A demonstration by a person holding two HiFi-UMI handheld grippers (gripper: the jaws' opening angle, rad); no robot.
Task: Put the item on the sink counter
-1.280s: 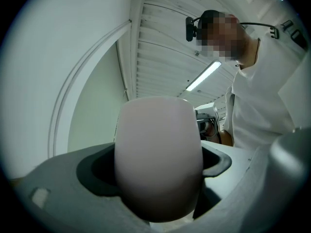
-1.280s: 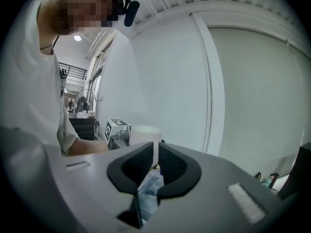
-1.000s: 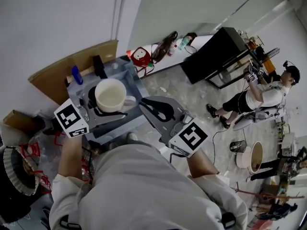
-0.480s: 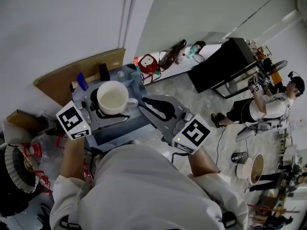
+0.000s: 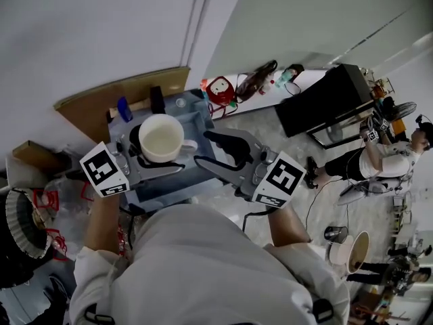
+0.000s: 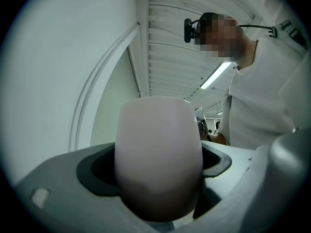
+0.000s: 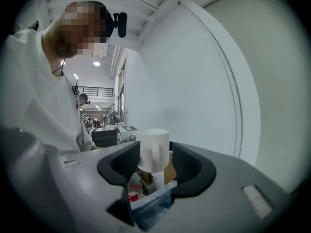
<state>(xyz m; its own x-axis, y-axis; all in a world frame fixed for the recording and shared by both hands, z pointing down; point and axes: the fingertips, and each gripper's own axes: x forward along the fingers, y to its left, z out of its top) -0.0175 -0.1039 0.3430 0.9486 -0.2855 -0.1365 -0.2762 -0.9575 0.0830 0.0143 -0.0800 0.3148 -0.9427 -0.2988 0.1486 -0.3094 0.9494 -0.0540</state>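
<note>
A white mug (image 5: 161, 139) hangs upright above the blue-grey sink unit (image 5: 198, 118), and my left gripper (image 5: 150, 153) is shut on its body. The left gripper view shows the mug (image 6: 158, 149) filling the gap of the left gripper (image 6: 158, 191). My right gripper (image 5: 203, 149) is to the right of the mug, at its handle (image 5: 189, 145). Its jaws have just been opening and stand apart. In the right gripper view the mug (image 7: 153, 144) and its handle sit at the gap of the right gripper (image 7: 151, 168), and neither pad presses on it.
A brown board (image 5: 101, 100) leans on the wall behind the sink. A red object (image 5: 220, 88) and bags lie by the wall. To the right are a black cabinet (image 5: 331, 103) and another person (image 5: 385, 158). A dark basket (image 5: 17, 239) is at the lower left.
The right gripper's jaws, nearly closed at the mug's handle a second ago, now stand apart. Both grippers and the mug have shifted slightly over the sink.
</note>
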